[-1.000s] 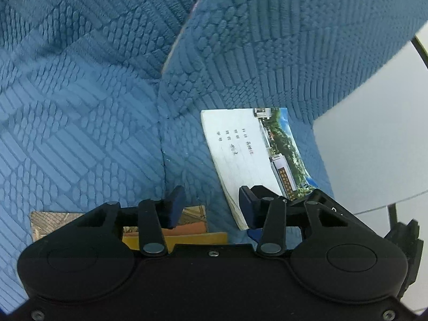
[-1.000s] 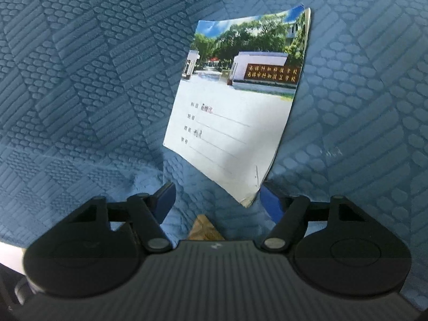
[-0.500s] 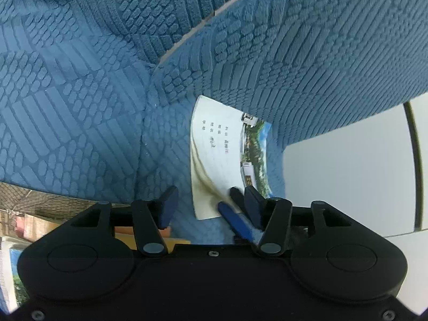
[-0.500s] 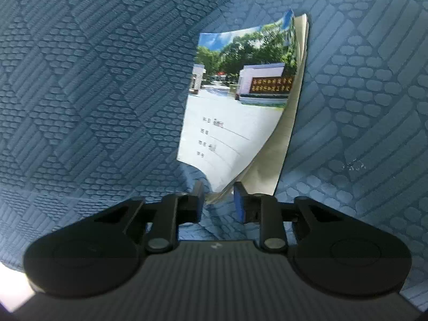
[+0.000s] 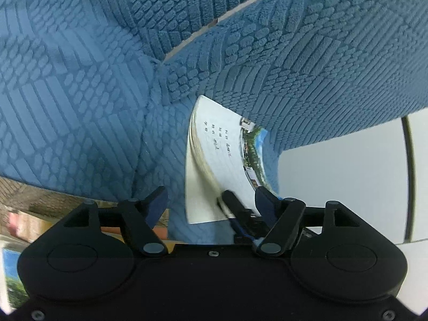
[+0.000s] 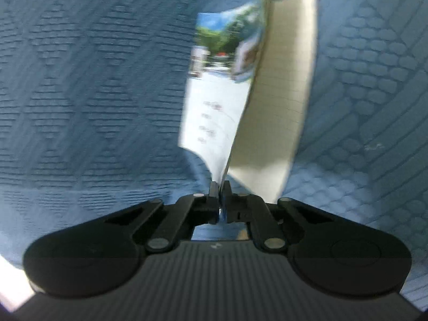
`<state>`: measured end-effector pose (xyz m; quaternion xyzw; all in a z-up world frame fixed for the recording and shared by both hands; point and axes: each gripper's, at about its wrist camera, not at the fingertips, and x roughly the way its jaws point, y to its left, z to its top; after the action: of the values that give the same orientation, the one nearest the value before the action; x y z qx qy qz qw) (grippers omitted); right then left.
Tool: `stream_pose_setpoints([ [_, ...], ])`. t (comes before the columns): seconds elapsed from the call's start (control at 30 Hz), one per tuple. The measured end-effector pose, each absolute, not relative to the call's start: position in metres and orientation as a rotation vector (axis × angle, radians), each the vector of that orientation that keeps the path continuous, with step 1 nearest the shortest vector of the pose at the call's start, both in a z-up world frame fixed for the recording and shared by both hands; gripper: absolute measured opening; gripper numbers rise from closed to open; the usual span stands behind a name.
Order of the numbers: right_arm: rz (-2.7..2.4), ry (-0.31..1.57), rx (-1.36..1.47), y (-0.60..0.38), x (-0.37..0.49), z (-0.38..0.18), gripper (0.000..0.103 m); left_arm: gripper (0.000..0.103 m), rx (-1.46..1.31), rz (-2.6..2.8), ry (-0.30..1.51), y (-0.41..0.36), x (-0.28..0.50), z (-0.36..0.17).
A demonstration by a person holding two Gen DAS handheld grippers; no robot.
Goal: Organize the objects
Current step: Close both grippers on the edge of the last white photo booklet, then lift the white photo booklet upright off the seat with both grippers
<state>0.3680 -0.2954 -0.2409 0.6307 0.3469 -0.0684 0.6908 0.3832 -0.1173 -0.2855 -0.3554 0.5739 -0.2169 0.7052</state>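
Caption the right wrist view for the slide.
Right gripper shut on the front cover of a notebook, its pages fanning open against blue textured fabric.

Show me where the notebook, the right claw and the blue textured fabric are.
notebook [image 6: 214,112]: right wrist view, on the white lower part of its front cover.
right claw [image 6: 220,187]: right wrist view, between its fingertips, shut on the cover's corner.
blue textured fabric [image 5: 80,107]: left wrist view, on a bare ribbed patch.
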Motion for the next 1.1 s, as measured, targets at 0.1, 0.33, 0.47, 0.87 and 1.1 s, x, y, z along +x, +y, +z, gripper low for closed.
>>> stream_pose_setpoints([
  [0.1,-0.102,0.734,1.43,-0.3,0.366,-0.226,0.005,0.074,-0.844,-0.485,1.277,-0.117,0.384,-0.291],
  [0.33,-0.018,0.684,1.489,-0.314,0.35,-0.201,0.004,0.079,-0.98,-0.462,1.259,-0.109,0.389,-0.305],
  [0.47,0.024,0.672,1.522,-0.32,0.335,-0.191,0.004,0.08,-1.024,-0.456,1.245,-0.107,0.395,-0.31],
  [0.87,0.08,0.669,1.544,-0.315,0.308,-0.175,0.004,0.062,-0.996,-0.529,1.312,-0.136,0.402,-0.329],
  [1.1,0.016,0.679,1.526,-0.323,0.294,-0.178,0.005,0.01,-0.969,-0.555,1.339,-0.148,0.399,-0.327],
])
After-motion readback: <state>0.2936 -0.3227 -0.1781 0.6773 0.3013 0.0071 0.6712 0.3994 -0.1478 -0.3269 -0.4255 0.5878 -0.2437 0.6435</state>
